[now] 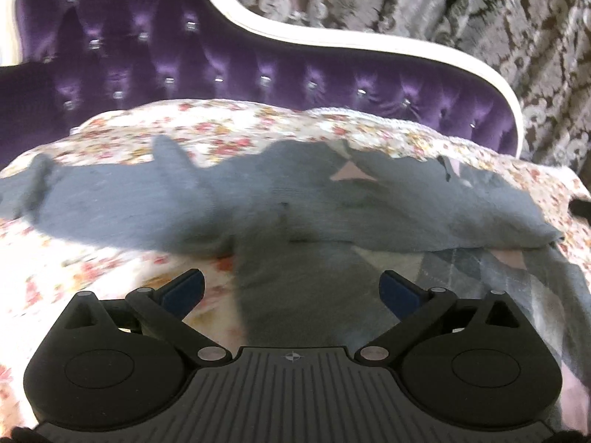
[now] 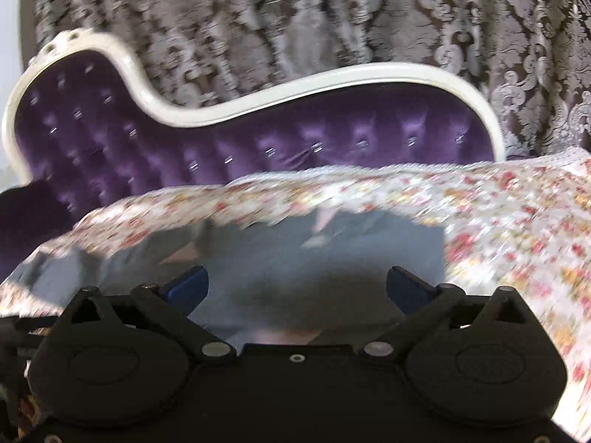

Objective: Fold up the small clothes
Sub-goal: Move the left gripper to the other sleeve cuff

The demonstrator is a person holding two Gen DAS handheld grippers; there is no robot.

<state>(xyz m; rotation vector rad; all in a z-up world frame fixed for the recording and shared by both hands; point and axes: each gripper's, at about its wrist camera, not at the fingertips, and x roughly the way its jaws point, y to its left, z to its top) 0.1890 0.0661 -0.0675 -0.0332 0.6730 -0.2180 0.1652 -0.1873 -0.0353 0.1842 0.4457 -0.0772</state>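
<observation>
— Grey knit, that's the main thing: a small grey garment [image 1: 280, 203] lies spread across the floral bedspread [image 1: 229, 122], with pale pink patches showing near its upper edge.

— Flat, or bunched?

— Mostly flat but rumpled. From the left wrist view one part runs out to the left like a sleeve, another reaches toward the right, and a darker grey portion comes down toward the camera between the fingers.

— What about the left gripper [image 1: 291, 288]?

— Its jaws stand wide apart. The blue pads [image 1: 184, 289] sit on either side of the grey cloth below them, and nothing is pinched — the cloth lies loose under the gap.

— And the right gripper [image 2: 297, 286]?

— Same story: spread fully, blue pads [image 2: 408, 289] well apart, holding nothing. The garment [image 2: 314, 258] sits just ahead of and beneath it, though this view is badly blurred, so its folds can't be made out.

— Anything behind?

— A purple tufted headboard [image 1: 221, 70] with small shiny buttons and a curving white frame [image 1: 332, 42], touching the far edge of the bedspread [image 2: 498, 229]. Behind that hangs a grey-and-brown patterned curtain [image 2: 295, 29].
</observation>
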